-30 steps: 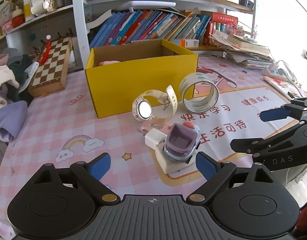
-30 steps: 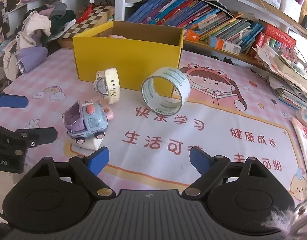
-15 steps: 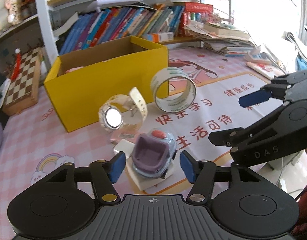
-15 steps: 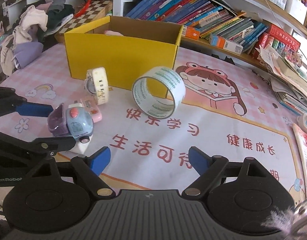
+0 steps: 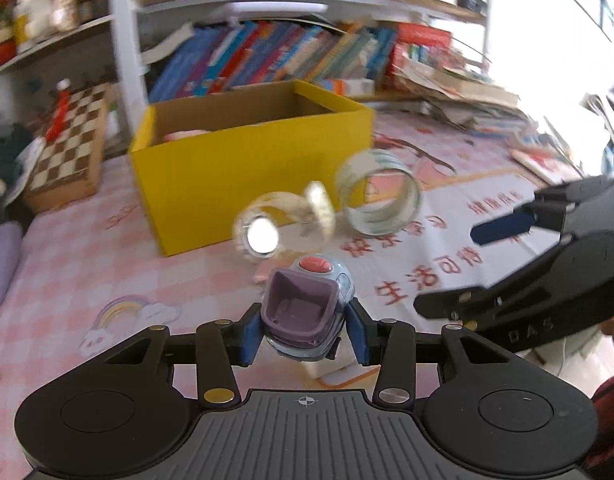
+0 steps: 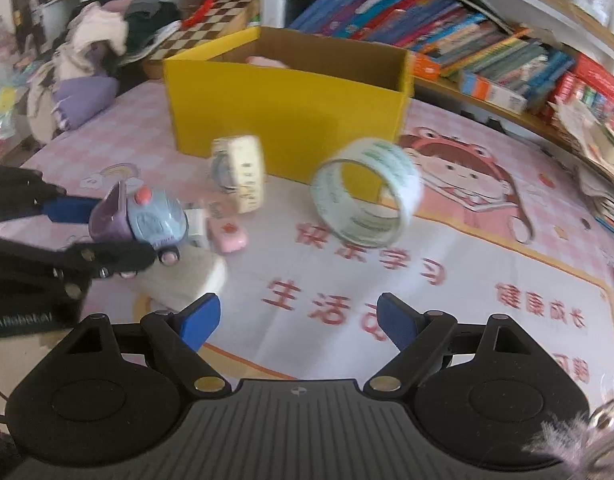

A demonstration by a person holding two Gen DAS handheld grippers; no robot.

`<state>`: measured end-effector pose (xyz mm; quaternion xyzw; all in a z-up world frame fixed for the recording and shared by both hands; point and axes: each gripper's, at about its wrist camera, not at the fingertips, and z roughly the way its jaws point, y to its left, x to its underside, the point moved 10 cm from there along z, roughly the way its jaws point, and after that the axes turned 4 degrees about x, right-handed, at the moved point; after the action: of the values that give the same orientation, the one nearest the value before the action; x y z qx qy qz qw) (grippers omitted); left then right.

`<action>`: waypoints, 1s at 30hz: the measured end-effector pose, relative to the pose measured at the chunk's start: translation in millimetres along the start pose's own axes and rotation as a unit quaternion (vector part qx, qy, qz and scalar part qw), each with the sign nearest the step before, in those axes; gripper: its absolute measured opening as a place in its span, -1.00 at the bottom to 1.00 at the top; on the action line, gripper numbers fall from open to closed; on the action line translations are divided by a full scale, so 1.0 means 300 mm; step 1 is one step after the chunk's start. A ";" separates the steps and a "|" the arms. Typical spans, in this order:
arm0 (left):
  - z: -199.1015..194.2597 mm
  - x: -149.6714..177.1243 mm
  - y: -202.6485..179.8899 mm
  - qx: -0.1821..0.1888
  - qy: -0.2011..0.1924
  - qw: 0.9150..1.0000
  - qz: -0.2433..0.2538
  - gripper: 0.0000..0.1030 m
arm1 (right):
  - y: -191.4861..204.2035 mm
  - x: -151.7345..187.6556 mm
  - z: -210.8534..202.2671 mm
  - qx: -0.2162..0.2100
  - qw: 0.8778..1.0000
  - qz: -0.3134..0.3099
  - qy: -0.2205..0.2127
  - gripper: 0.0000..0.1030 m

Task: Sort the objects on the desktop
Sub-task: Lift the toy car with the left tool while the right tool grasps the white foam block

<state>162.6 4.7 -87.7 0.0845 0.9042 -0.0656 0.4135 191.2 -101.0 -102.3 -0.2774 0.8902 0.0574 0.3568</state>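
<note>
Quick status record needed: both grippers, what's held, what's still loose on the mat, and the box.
left gripper: jaws closing, blue pads against the sides of the toy truck
right gripper: open, nothing between the pads
loose on mat: tape roll on edge; watch; small pink item
under truck: white block
yellow box: open-topped, behind the loose things, something pink inside

A small toy truck [image 5: 307, 312], lilac and pale blue with a red button on top, sits on a white block [image 6: 183, 280]. Behind it a cream watch [image 6: 243, 176] stands on edge, beside an upright clear tape roll [image 6: 367, 192], before the open yellow box [image 6: 291, 108].
</note>
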 end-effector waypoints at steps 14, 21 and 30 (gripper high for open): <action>-0.099 0.057 0.156 -0.041 -0.001 0.998 -0.058 -0.18 | 0.240 -0.033 0.107 -0.073 0.995 -0.066 0.033 0.65; -0.122 0.076 0.205 -0.053 -0.002 0.996 -0.069 -0.18 | 0.285 -0.048 0.156 -0.076 0.994 -0.068 0.046 0.65; -0.128 0.094 0.244 -0.057 0.004 0.995 -0.077 -0.18 | 0.262 -0.043 0.202 -0.059 0.995 -0.039 0.067 0.29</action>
<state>131.2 86.1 -87.7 -0.0091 0.9118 -0.0453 0.4081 193.3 -11.0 -145.9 -0.3355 0.8956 0.0773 0.2817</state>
